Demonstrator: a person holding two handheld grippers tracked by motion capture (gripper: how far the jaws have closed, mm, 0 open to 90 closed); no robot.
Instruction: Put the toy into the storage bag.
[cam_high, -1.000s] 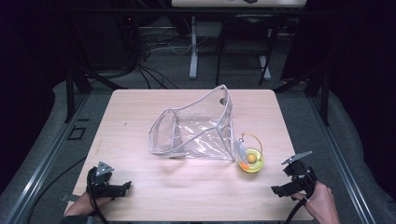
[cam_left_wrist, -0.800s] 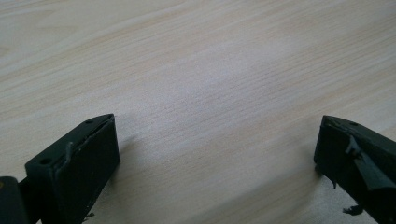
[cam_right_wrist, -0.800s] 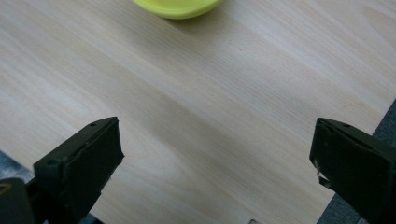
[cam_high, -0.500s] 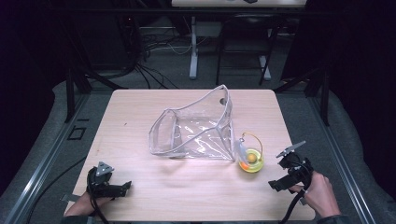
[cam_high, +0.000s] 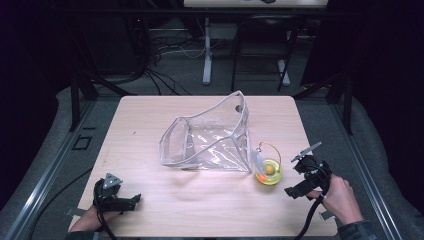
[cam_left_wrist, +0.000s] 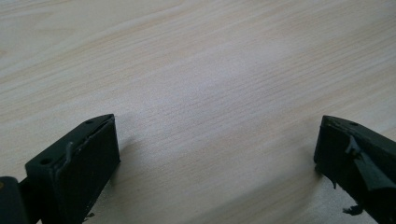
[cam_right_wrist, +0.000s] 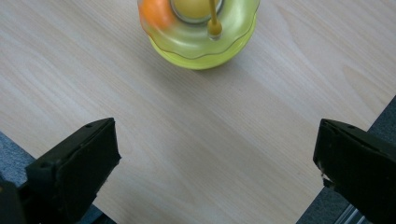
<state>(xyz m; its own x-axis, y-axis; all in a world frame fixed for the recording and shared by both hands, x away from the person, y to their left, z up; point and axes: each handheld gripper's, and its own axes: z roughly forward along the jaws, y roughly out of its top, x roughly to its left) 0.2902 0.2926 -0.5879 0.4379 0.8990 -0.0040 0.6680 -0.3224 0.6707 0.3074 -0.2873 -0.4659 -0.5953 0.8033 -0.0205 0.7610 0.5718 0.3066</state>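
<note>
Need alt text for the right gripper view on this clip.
A yellow-green translucent toy with an orange ball inside sits on the light wooden table, ahead of the open right gripper, whose two black jaws stand wide apart with nothing between them.

Light wood table (cam_high: 150, 120) is surrounded by grey floor (cam_high: 50, 145); tangled cables (cam_high: 160, 55) and metal stand legs (cam_high: 206, 75) are seen beyond.

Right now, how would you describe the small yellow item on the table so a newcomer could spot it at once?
Start at the light wooden table and find the big clear plastic pouch lying at its middle. Just off the pouch's near right corner, ahead of the right tool, sits a small round yellow-green toy. It is the one brightly coloured thing there, with an orange ball inside and a thin yellow hoop arching over it.
</note>
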